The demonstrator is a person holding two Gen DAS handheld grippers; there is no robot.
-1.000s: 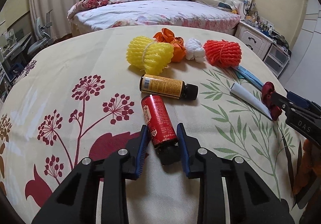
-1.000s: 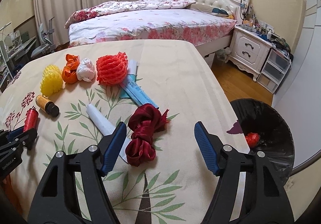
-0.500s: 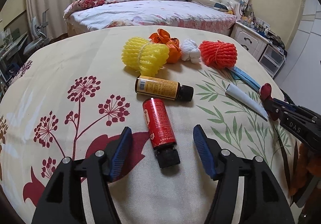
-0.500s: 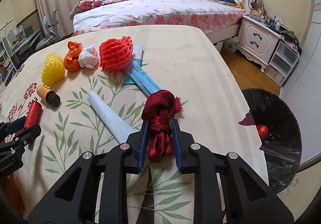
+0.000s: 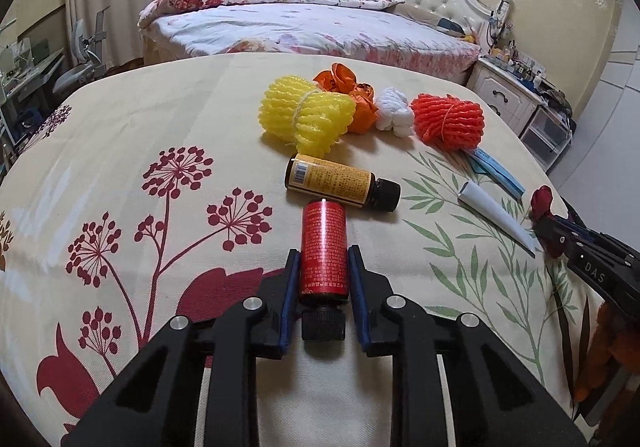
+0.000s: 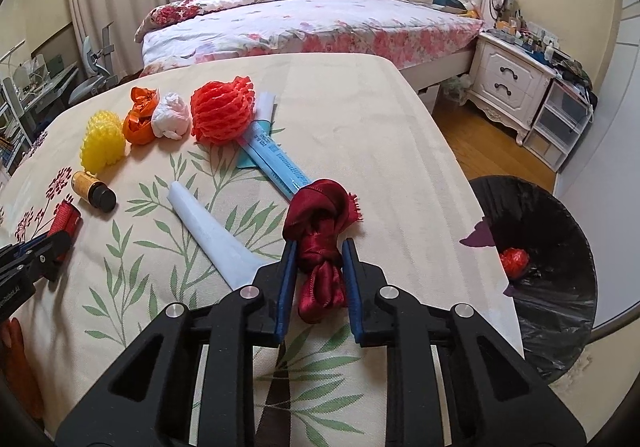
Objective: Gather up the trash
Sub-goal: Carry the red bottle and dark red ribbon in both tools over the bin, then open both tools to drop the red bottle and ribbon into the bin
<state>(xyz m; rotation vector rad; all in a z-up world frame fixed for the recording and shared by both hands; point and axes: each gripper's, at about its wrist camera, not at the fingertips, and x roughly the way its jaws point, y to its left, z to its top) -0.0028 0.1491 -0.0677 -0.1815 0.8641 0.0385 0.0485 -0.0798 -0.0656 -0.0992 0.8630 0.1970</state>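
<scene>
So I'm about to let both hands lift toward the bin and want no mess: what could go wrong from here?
1. The left gripper, whose jaws have just been closing, clamps the round red bottle low near its cap; it may slip or swing.
2. The right gripper pinches only the ribbon knot's lower part; its end overlaps the blue packet and may drag it.
3. The bin sits right of the table; the left hand must cross the white tube.

Ahead of my left jaws the brown glass bottle with the yellow label lies crosswise, blocking the way toward the table's far edge. The flowered tablecloth to its left lies bare. Past the table's right edge, the black-lined bin gapes unobstructed.
</scene>
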